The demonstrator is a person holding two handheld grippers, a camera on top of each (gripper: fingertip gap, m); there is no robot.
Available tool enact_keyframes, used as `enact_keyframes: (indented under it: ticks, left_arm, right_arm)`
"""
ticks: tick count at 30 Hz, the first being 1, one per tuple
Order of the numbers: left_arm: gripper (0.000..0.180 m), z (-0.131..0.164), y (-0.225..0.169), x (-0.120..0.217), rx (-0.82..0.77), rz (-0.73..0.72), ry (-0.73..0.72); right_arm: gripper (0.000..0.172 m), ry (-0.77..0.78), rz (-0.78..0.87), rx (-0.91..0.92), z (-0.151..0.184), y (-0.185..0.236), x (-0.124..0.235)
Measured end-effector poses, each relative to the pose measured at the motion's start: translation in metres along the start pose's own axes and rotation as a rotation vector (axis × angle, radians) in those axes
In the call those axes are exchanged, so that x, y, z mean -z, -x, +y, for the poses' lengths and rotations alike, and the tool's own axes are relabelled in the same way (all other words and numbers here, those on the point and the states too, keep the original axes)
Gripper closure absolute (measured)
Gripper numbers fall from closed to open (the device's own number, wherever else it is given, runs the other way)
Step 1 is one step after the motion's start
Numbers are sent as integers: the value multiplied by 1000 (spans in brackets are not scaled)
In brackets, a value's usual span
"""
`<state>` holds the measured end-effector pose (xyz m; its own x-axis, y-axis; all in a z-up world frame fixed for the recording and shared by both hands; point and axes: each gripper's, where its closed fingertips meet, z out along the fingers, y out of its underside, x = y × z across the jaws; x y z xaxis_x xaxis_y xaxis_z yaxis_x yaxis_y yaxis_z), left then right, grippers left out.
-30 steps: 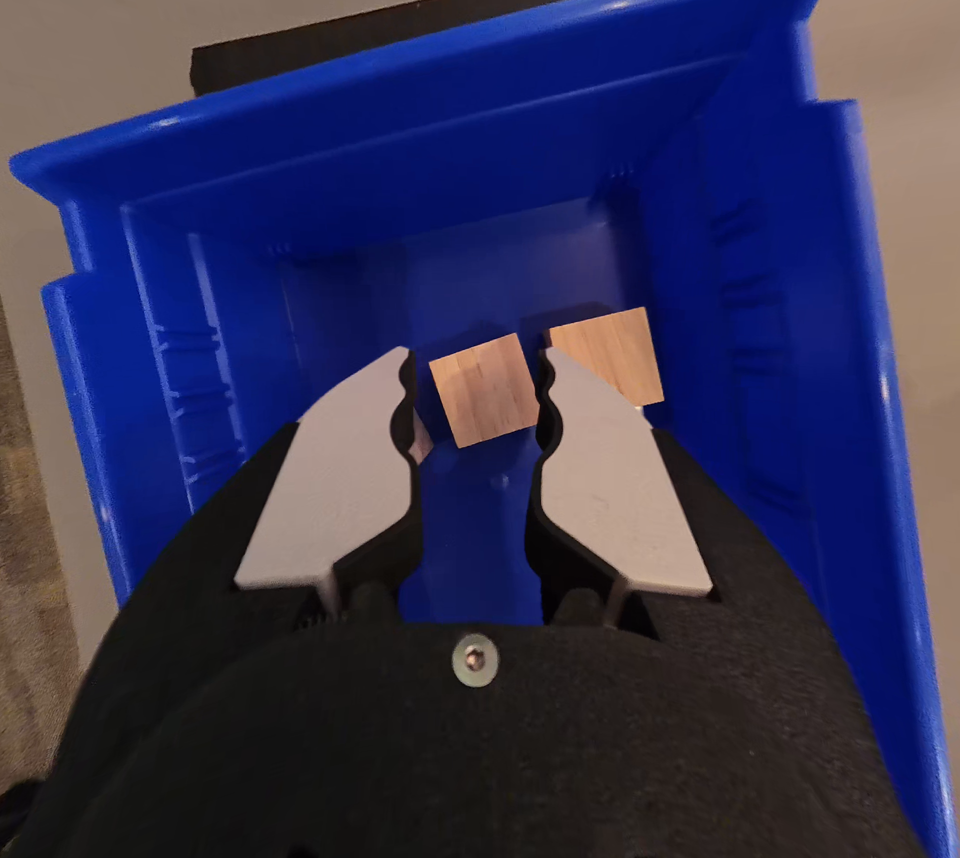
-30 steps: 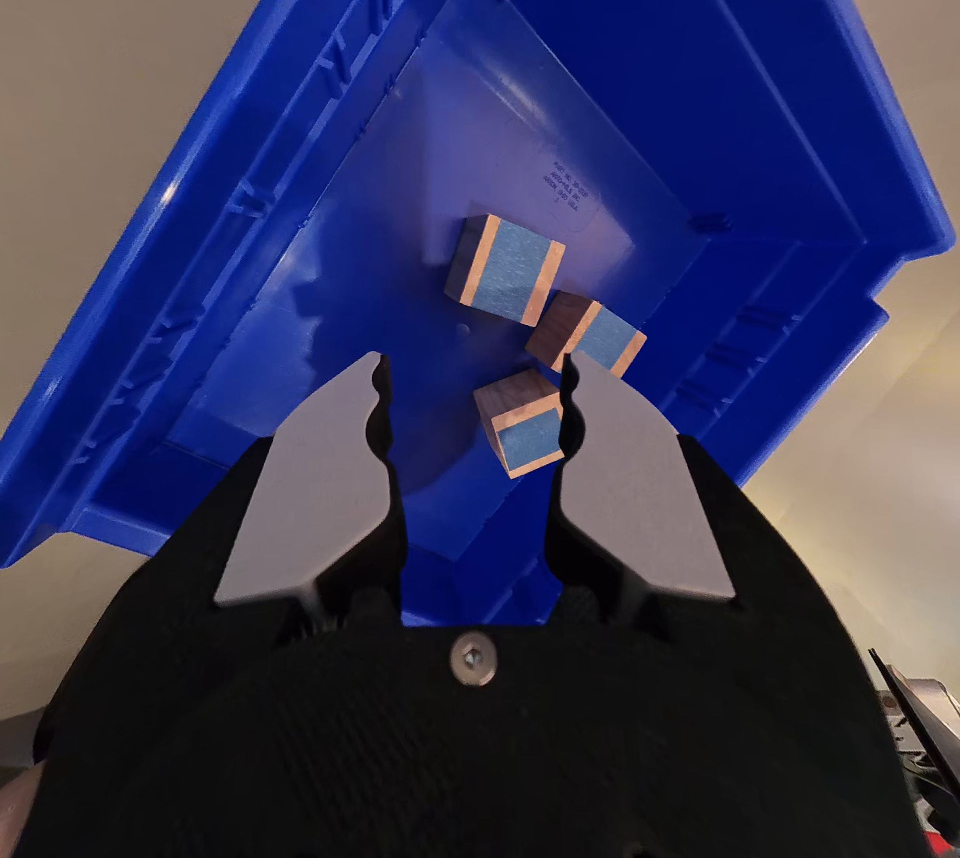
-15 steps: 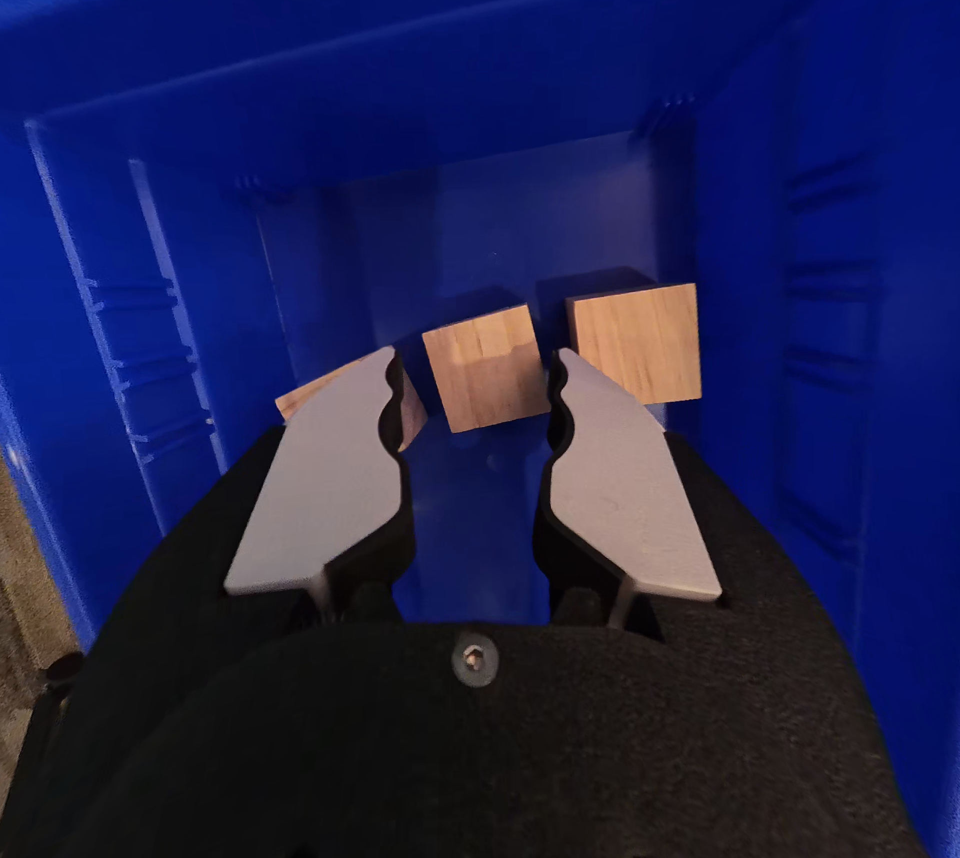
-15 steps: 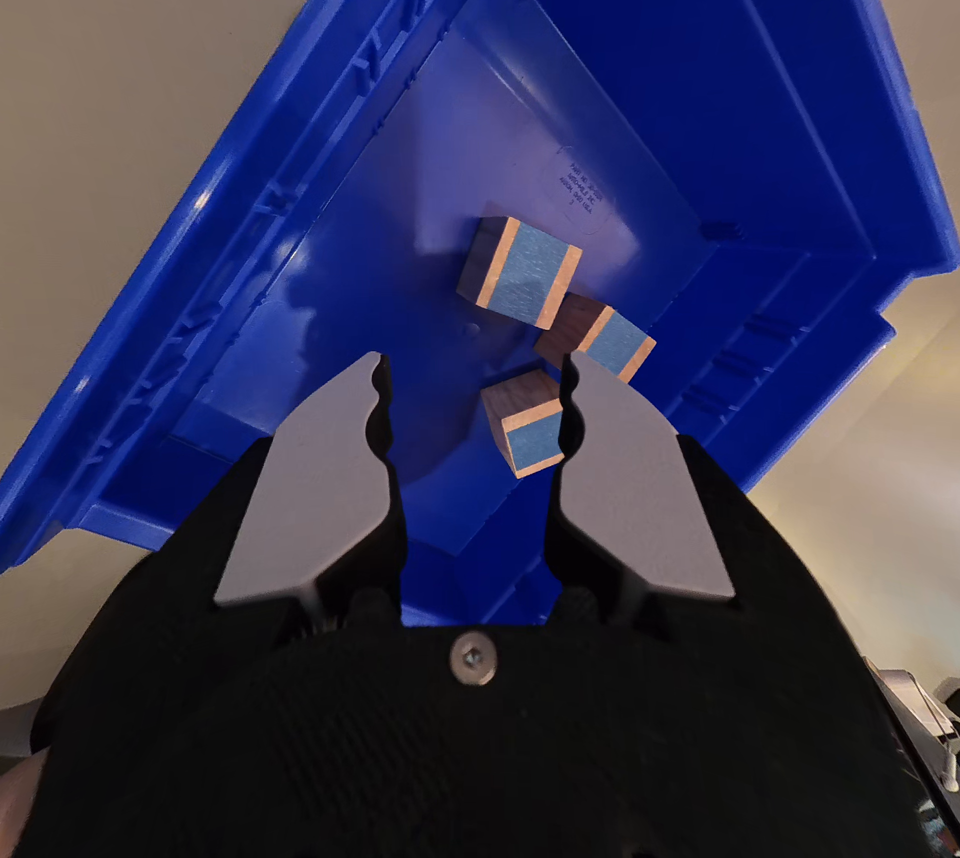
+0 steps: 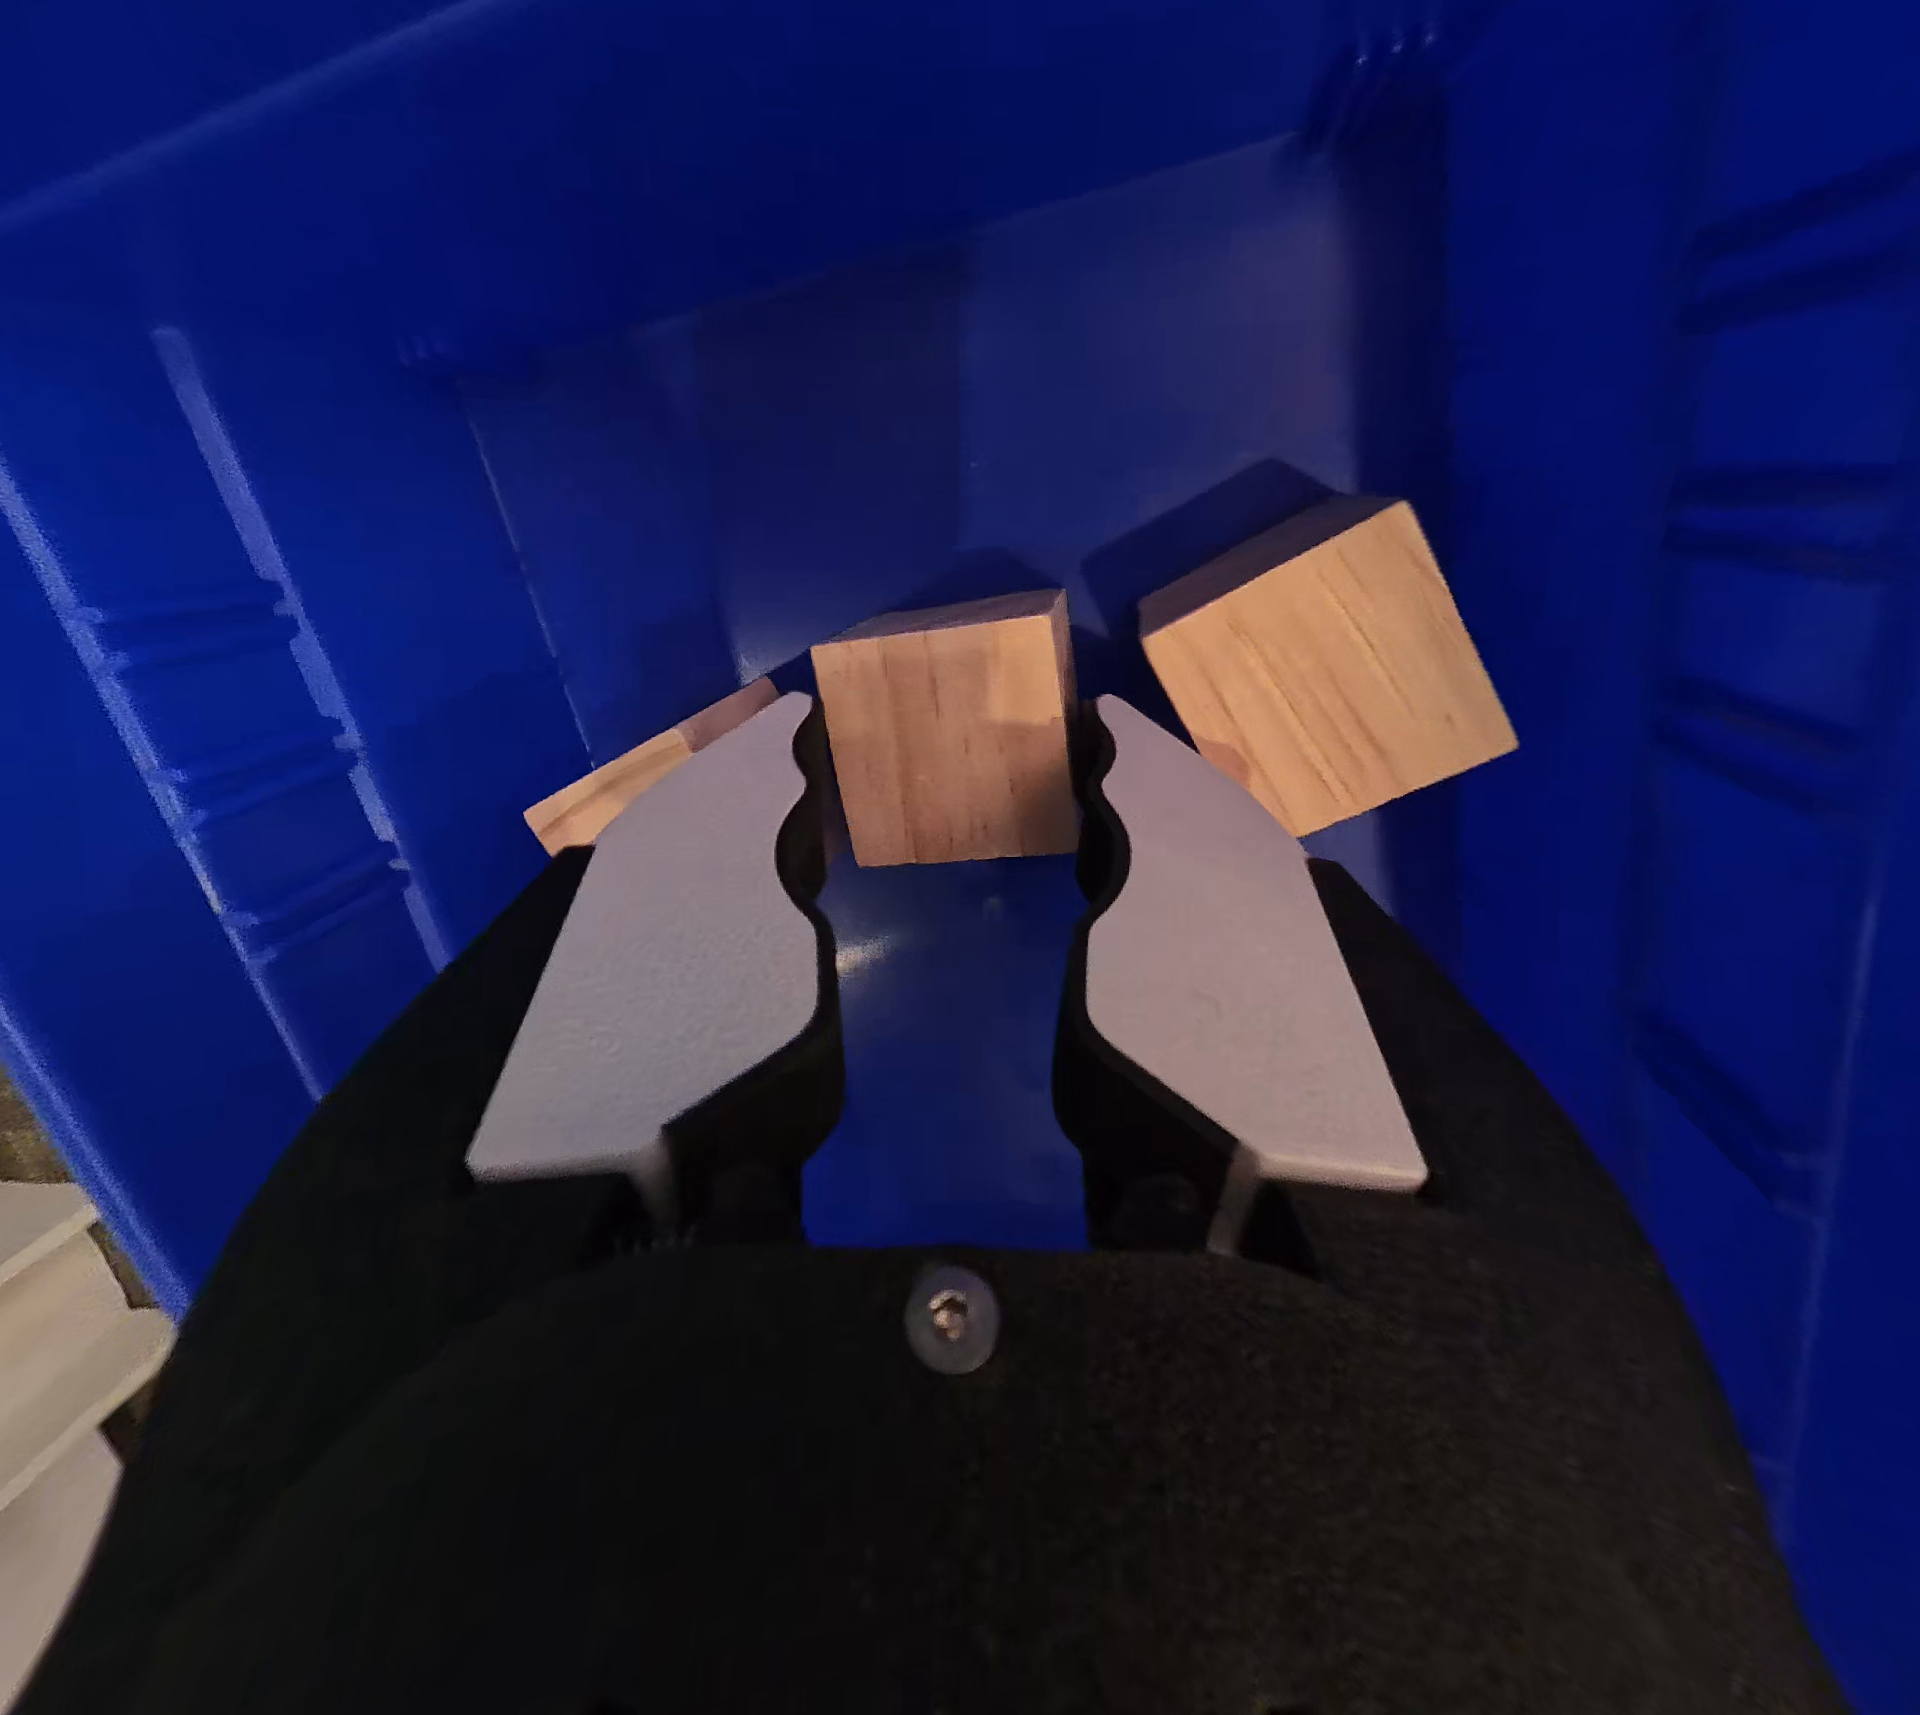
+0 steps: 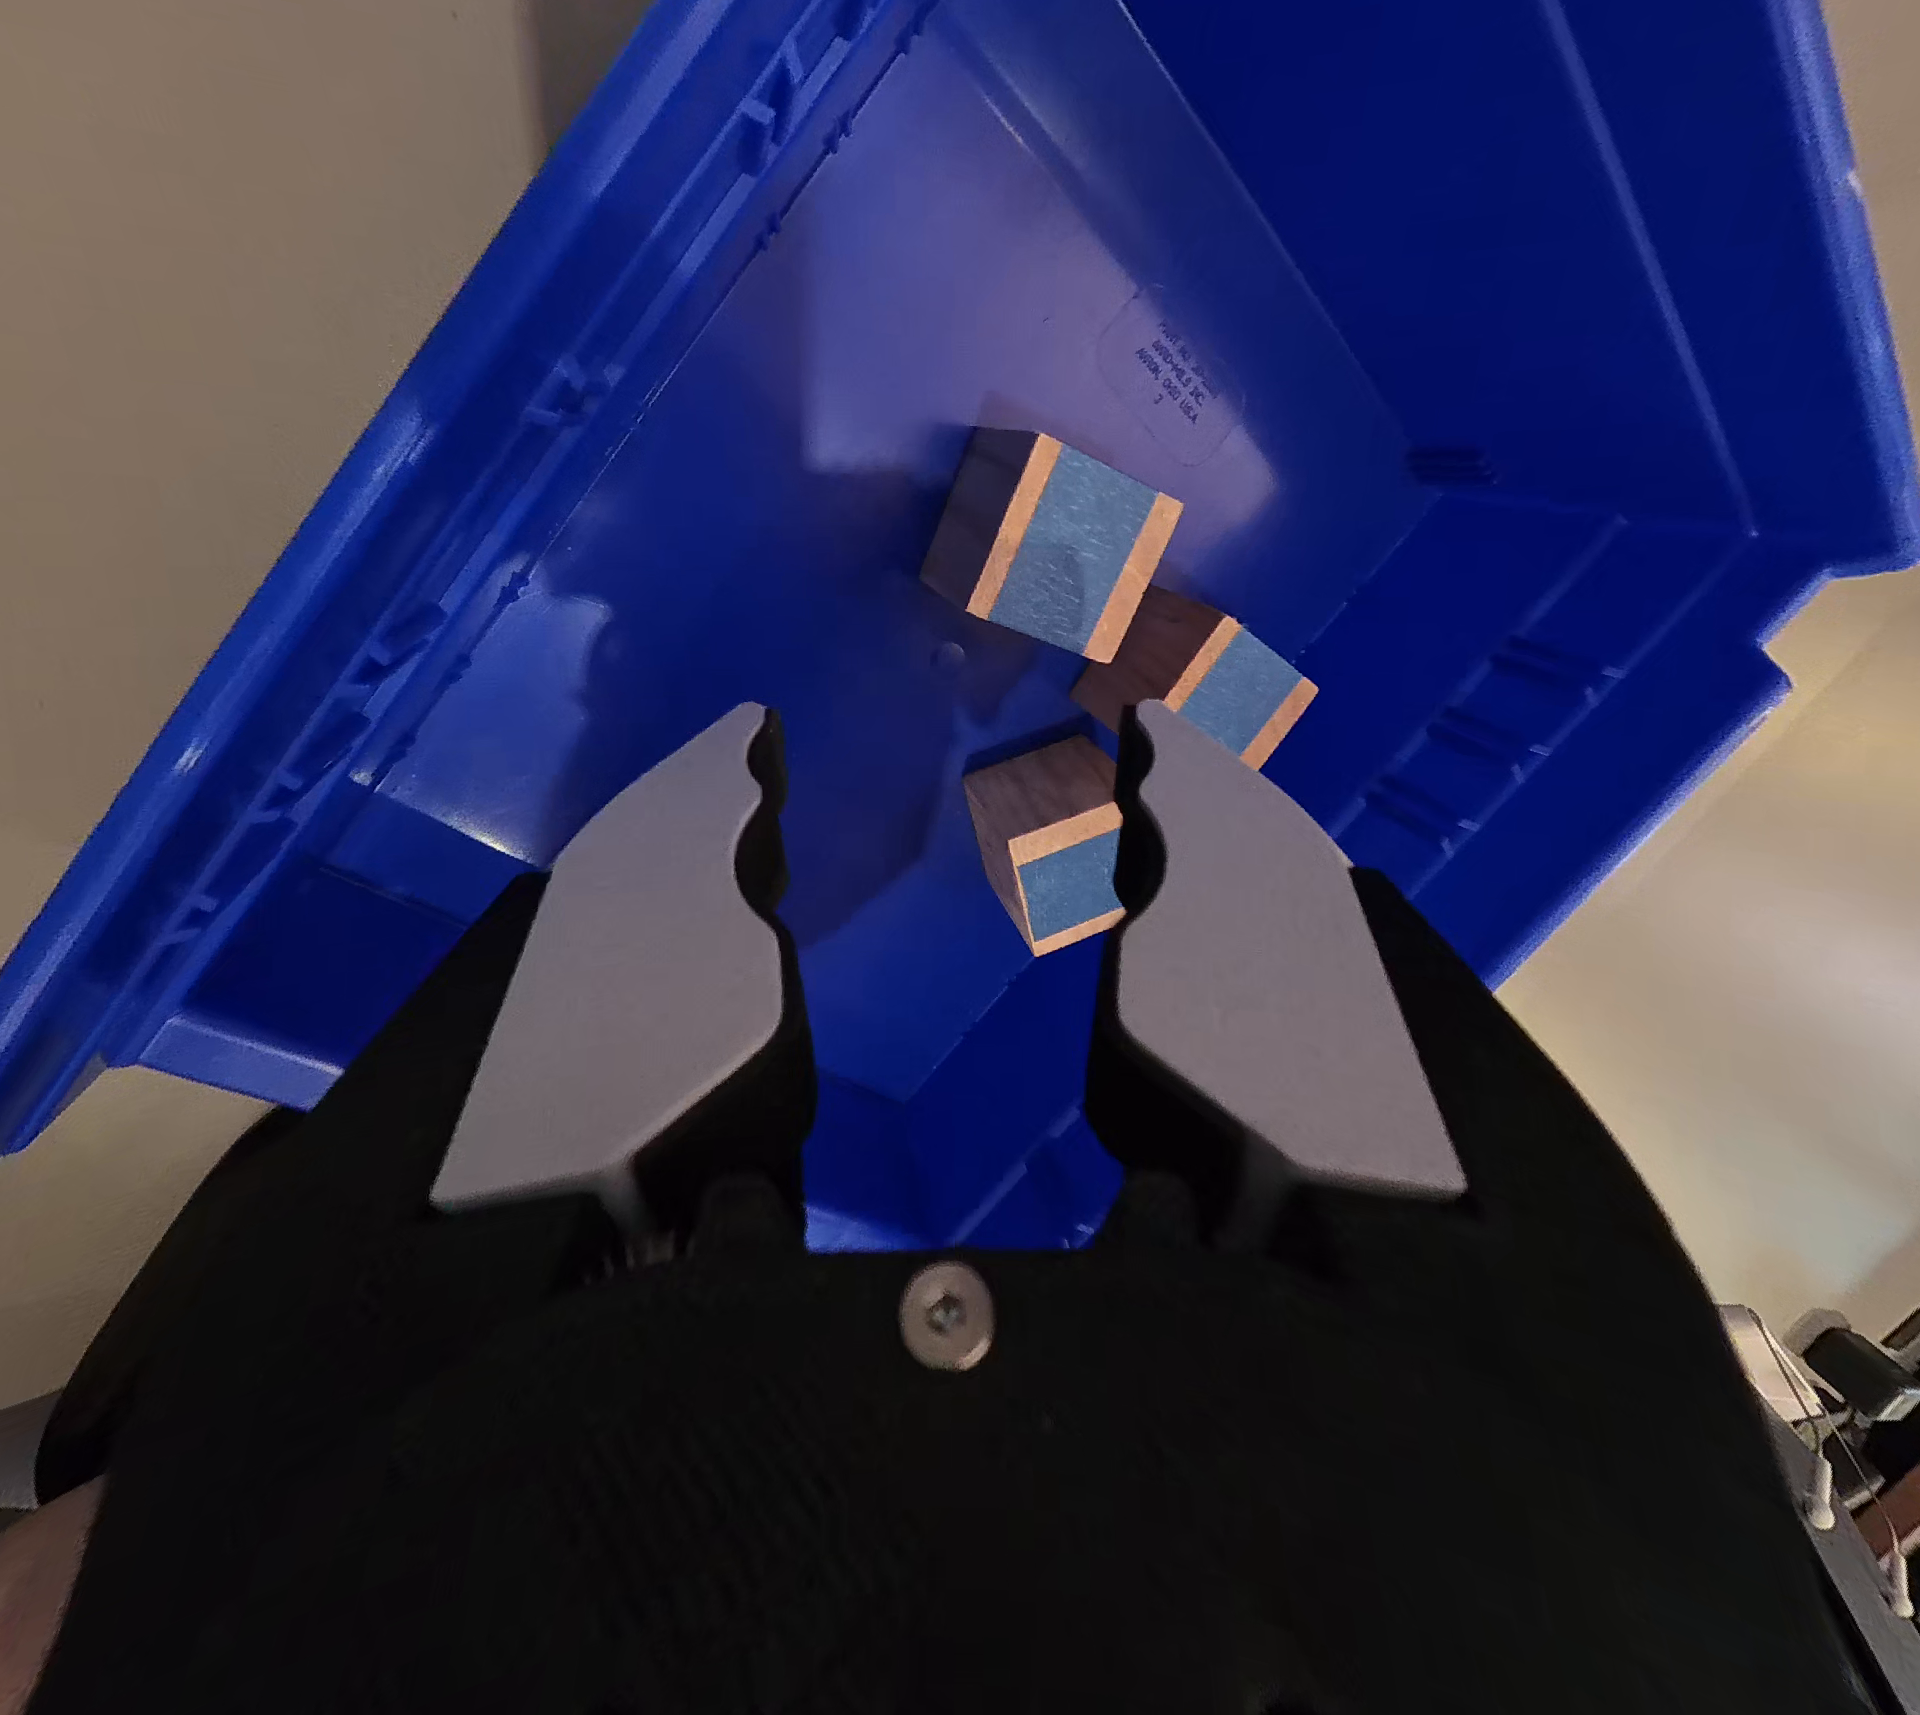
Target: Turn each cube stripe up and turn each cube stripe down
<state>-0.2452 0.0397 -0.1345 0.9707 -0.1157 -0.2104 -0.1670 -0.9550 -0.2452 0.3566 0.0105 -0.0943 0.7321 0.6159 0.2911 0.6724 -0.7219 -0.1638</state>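
Visibility first. The left camera sits so deep in the blue bin (image 5: 935,107) that its walls fill nearly the whole view, and the pale stuff at the bottom-left corner (image 5: 52,1302) is too cut off to identify. All three wooden cubes there show me plain wood only, so I can't tell where their stripes face. The left cube (image 5: 634,772) is mostly hidden behind my left finger.

The left gripper (image 5: 948,704) reaches in low, almost level with the bin floor. Its jaws are narrowed onto the middle cube (image 5: 951,761). The black pads sit against both of its sides and I can't see any gap, so I'm calling that a grip. The cube's lower edge is right at the floor. The right cube (image 5: 1325,668) sits just beside my right finger, tilted and untouched.

The right gripper (image 6: 951,715) hangs above a blue bin (image 6: 1351,107) on a beige table (image 6: 260,211), looking steeply down with its jaws wide and nothing in them. The left gripper doesn't appear in this view, so I honestly can't tell whether it's the same bin. The near cube (image 6: 1049,855) is partly covered by my right finger (image 6: 1247,938). Its blue stripe faces the camera. The far cube (image 6: 1070,553) and the one beside it (image 6: 1236,694) are stripe up and touching at a corner. There's blurry clutter at the bottom right (image 6: 1860,1374).
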Motion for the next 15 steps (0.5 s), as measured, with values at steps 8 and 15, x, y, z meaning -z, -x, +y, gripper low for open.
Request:
enact_keyframes:
  ticks: [8, 15]
  left_arm:
    - [135, -26, 7, 111, 36, 169, -408]
    - [135, -17, -89, 274, -170, 937, -899]
  right_arm:
    - [110, -119, 171, -69, -16, -23, 34]
    - [104, -811, 350, 130, -119, 30, 153]
